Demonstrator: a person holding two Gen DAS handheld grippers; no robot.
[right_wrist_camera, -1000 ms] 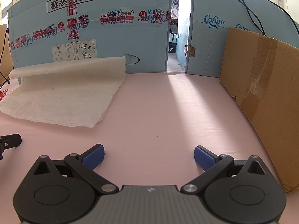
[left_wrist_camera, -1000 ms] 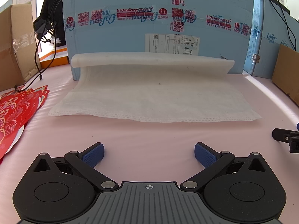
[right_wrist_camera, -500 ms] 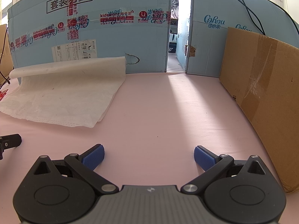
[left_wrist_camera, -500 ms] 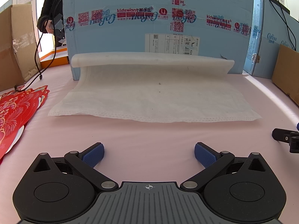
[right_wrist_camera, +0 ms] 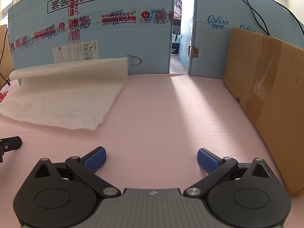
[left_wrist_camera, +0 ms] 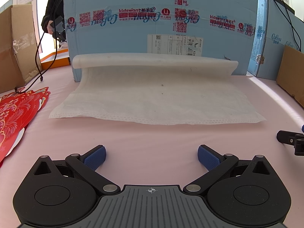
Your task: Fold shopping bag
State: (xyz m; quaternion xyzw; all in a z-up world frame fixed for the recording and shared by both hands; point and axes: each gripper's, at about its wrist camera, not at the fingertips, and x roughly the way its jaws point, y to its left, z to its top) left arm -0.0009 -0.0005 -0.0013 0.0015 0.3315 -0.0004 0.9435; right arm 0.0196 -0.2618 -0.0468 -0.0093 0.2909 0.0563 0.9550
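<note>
Pink cloth covered the table (left_wrist_camera: 152, 134) ahead of my left gripper (left_wrist_camera: 151, 154), whose blue-padded jaws stood spread wide and grasped nothing. Beyond them, well apart, the white shopping bag (left_wrist_camera: 157, 95) lay flat, its stitched near edge toward me and its far edge curled up against a big blue carton (left_wrist_camera: 161, 24). Red decorated paper (left_wrist_camera: 17, 110) lay at the left edge, a brown box (left_wrist_camera: 17, 45) behind it, and a person in a dark sleeve (left_wrist_camera: 54, 9) stood past the carton.

From my right gripper (right_wrist_camera: 151, 156), jaws likewise released and empty, the shopping bag (right_wrist_camera: 66, 93) sat off to the left on the table (right_wrist_camera: 171, 114). Another brown cardboard box (right_wrist_camera: 269, 98) stood close on the right, a second blue carton (right_wrist_camera: 218, 43) behind it.
</note>
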